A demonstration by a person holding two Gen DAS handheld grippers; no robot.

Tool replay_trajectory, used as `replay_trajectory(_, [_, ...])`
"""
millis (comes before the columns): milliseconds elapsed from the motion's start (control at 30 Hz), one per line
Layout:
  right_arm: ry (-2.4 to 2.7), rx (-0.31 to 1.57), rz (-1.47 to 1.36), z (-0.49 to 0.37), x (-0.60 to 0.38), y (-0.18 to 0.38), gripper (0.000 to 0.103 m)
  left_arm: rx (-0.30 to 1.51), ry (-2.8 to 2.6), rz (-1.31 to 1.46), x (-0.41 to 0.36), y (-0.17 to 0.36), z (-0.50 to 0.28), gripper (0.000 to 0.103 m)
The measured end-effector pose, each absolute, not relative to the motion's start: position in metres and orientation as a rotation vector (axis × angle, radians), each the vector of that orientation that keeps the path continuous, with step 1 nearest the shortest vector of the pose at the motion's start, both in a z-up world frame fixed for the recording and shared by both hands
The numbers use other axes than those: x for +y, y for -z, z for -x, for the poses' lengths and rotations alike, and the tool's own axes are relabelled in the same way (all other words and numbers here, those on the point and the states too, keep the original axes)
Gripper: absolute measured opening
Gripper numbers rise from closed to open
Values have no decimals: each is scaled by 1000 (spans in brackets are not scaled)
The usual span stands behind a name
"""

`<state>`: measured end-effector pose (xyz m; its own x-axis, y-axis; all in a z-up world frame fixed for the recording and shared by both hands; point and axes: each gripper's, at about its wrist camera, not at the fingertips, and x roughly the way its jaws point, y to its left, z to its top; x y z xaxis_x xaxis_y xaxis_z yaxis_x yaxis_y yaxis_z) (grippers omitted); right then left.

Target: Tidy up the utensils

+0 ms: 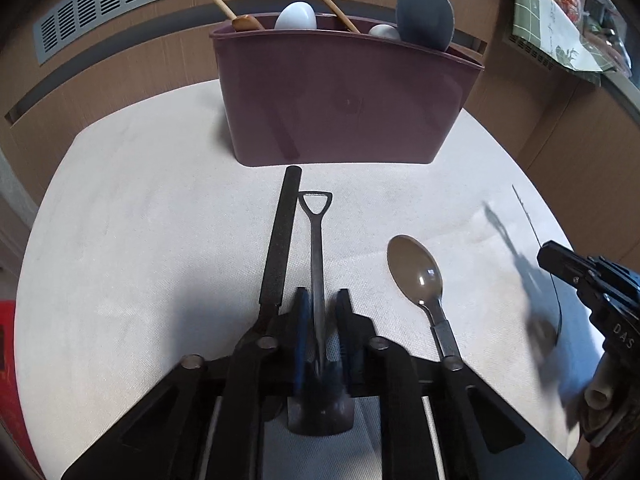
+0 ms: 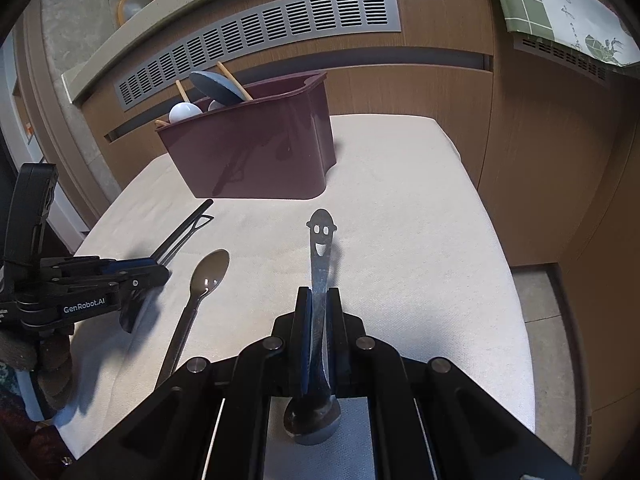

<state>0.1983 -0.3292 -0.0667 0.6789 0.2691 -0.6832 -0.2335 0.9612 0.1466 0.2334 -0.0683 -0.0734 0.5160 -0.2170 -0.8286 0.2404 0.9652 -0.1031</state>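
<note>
**Both Grippers Clamped on Utensils, Holder at Far Table Edge**

The left gripper (image 1: 320, 316) is clenched on a shovel-handled metal utensil (image 1: 317, 240) whose triangular handle loop points away toward the holder. A black-handled utensil (image 1: 280, 240) lies just beside it on the left.

The right gripper (image 2: 318, 312) is clenched on a metal spoon with a smiley-face handle (image 2: 321, 248); its bowl sits back between the finger bases.

The left gripper body reads "GenRobot.AI" in the right wrist view; the right gripper body shows "DAS" in the left wrist view.

A loose shiny spoon (image 1: 418, 276) lies on the white cloth-covered table (image 2: 400, 200), between the two grippers.

Farther off stands the maroon utensil holder (image 1: 344, 92), holding wooden sticks, white spoons and a grey spoon (image 1: 426, 16).
</note>
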Motion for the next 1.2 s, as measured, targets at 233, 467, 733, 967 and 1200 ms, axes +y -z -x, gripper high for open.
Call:
replay_trajectory(233, [-289,801,-58,-201,-329,73,6,1050,322,17,-63,73,-215,6])
replay_trajectory(467, [-294,827,-38,-203,-324,75,6,1055,329,19,-64,75,-204,6])
replay_trajectory(733, [-297,840,-3,-209,-317,76,6,1063,348,-33,-78,74,-229,7])
replay_trajectory(967, [-305,869,-10,-214,-316,80,7,1086,363,-89,-90,72,-241,7])
replay_trajectory(1200, [-314,888,16,-224,-310,81,9,1042,357,-45,-90,71,-247,6])
